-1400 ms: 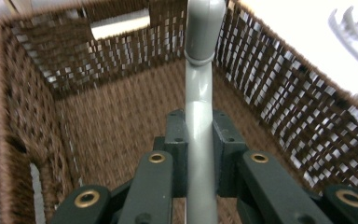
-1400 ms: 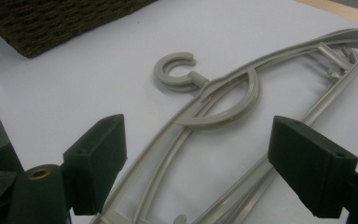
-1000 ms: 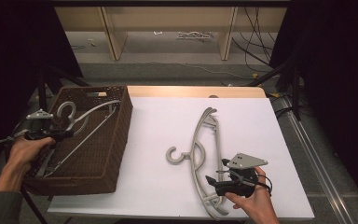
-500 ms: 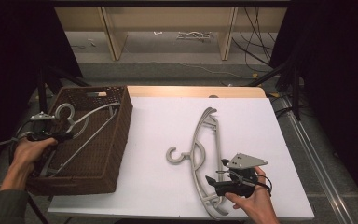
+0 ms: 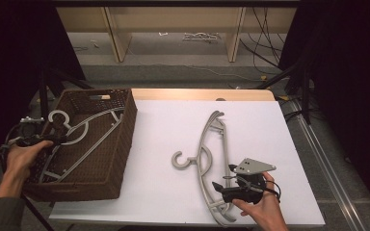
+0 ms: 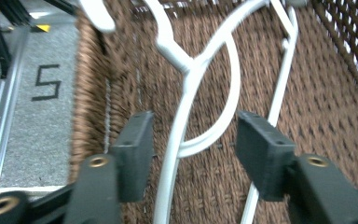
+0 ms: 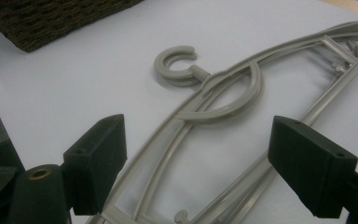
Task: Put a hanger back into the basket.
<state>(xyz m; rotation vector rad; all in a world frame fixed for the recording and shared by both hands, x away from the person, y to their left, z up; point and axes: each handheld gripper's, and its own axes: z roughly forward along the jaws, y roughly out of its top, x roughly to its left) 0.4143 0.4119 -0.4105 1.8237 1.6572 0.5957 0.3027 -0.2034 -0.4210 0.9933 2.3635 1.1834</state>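
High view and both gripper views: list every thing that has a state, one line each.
White plastic hanger: lying tilted in the basket, hook over the left rim.
Brown woven basket: upright, open-topped.
Grey plastic hanger: flat on the white table.
Left hand-held gripper: open, jaws astride the white hanger.
Right hand-held gripper: open, over the grey hanger.

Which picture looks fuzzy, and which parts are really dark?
Left gripper view: the white hanger and brown basket look smeared. Right gripper view: the grey hanger is sharp, its far end softer. High view: the white table is bright, both sides nearly black.
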